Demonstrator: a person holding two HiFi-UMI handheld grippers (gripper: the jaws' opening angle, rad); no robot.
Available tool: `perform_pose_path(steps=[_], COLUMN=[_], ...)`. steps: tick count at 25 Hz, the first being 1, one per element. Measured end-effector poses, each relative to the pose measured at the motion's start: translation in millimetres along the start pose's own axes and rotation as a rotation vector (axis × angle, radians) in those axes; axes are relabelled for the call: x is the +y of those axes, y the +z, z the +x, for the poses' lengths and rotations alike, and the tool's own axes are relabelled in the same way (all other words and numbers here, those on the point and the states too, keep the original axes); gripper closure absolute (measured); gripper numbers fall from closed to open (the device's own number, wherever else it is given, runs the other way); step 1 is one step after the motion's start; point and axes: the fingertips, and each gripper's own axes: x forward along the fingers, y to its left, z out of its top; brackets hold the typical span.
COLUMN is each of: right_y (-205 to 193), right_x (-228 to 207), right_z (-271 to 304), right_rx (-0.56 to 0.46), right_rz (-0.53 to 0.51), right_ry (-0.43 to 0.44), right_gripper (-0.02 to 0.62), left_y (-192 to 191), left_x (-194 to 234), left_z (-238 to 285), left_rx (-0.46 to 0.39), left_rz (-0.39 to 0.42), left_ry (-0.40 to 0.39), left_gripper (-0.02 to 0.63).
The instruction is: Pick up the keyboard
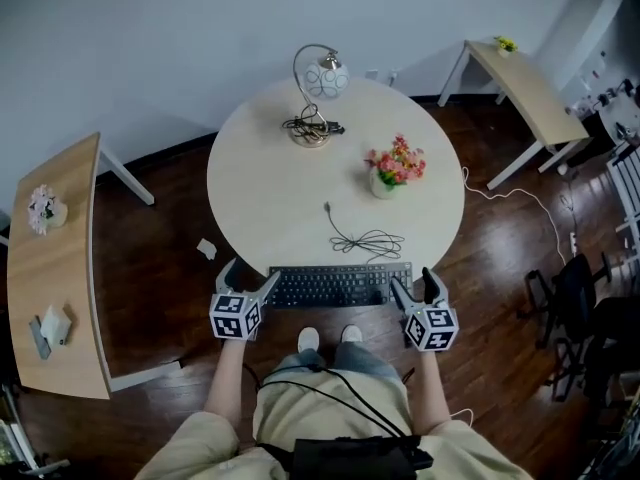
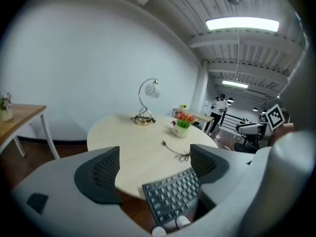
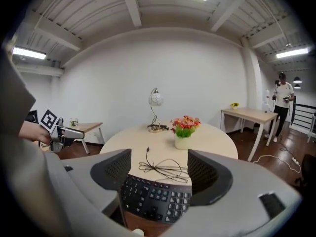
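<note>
A: Big round table (image 1: pixel 290 198), and the keyboard (image 1: pixel 340 284) lies right along its near edge, long side facing the person. That edge is the first worry. One careless shove and the board slides off towards the floor.

B: Agreed. The left gripper (image 1: pixel 250 278) is at the keyboard's left end and the right gripper (image 1: pixel 413 286) at its right end. Both sets of fingers (image 2: pixel 98 174) are spread wide, with nothing pinched.

A: In the left gripper view, the keyboard's end sits between the fingers but off towards one of them. Close from there, I'd say, and that pad bumps first and swings the board round.

B: And it's a long, flat thing. If the two ends aren't gripped together and lifted level, it could twist or slip out on one side.

A: The right gripper view shows the keys low between its fingers. A grip taken too high might close over the top and catch nothing.

B: The flower pot (image 1: pixel 385 183) stands further in, well apart. Low risk there.

A: Smallest trouble is the cable (image 1: pixel 365 240), loosely coiled just behind the keyboard. I can't tell where it joins, but if it's attached, a lift could drag that coil along or snag it.
</note>
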Motion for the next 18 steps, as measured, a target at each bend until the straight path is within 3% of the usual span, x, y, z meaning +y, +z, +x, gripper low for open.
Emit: perform_pose_path(steps=[3, 5, 8, 13, 18], right_y=[-48.7, -77.8, -120.5, -179.2, -209.3], right_x=[-31.1, -51.1, -73.6, -85.6, -84.1], right_z=[0.5, 0.6, 2.9, 11.6, 27.5], right_rx=[0.098, 0.15, 0.232, 0.332, 0.33], right_rz=[0.074, 0.128, 0.222, 0.407, 0.651], right_ry=[-0.01, -0.01, 0.002, 0.062, 0.136], right_gripper=[0.229, 0.229, 0.227, 0.228, 0.227], left_y=[-62.2, -92.4, -125.6, -176.0, -206.8], left_x=[9.8, 8.9, 6.4, 0.9, -14.9], left_z=[-0.9, 1.0, 9.1, 30.0, 46.0], left_rx=[0.13, 0.17, 0.192, 0.231, 0.27], left_rz=[-0.124, -0.246, -0.439, -0.662, -0.801], left_ry=[-0.051, -0.081, -0.093, -0.106, -0.124], left_gripper=[0.176, 0.176, 0.176, 0.176, 0.177])
